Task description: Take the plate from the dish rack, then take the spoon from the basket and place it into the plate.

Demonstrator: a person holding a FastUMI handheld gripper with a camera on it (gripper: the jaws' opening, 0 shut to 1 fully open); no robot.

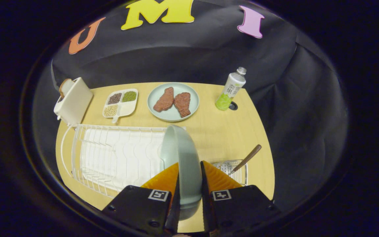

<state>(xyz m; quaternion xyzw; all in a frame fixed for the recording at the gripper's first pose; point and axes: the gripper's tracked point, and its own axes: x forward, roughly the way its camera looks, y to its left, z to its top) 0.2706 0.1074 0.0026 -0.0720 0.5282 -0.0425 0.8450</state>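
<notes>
Wooden table [215, 131], lower centre: my gripper [189, 179] clamps the upright plate [179, 154] by its rim beside the rack [117, 154]; a slip could drop it.

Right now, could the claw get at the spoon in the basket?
Probably not yet: the claw is shut on the plate, held on edge. The spoon stands unblocked in the basket, just beyond the fingers.

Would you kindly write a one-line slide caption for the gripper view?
Gripper shut on pale green plate held on edge by the white dish rack; spoon waits in the basket.
</notes>
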